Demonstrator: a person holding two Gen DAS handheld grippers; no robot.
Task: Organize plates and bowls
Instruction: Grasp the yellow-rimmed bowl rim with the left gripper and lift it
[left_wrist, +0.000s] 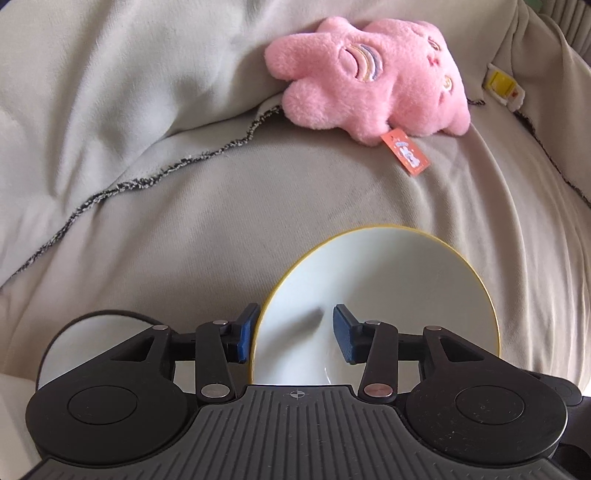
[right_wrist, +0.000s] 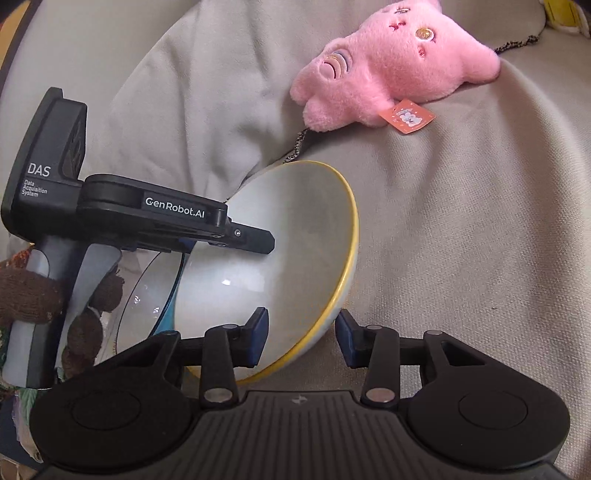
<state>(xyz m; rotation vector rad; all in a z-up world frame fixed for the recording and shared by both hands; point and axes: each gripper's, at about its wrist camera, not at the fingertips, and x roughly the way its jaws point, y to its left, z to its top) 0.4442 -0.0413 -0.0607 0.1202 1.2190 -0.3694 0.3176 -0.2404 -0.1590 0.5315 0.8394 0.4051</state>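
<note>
Two printed labels, "DAS Data Acquisition System" and "GenRobot.AI", show on my left gripper (right_wrist: 255, 240), whose spread jaws straddle the tilted white yellow-rimmed ceramic bowl (right_wrist: 295, 236) on the beige blanket (right_wrist: 461, 240), while my right gripper (right_wrist: 301, 341) likewise brackets its near rim unclamped, the pink plush toy (right_wrist: 399, 70) well apart.

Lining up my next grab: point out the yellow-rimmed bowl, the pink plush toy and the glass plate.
yellow-rimmed bowl (left_wrist: 388, 295), left wrist view, on its white inner wall.
pink plush toy (left_wrist: 369, 85), left wrist view, on the middle of its fuzzy body.
glass plate (right_wrist: 147, 295), right wrist view, on its clear surface left of the bowl.
</note>
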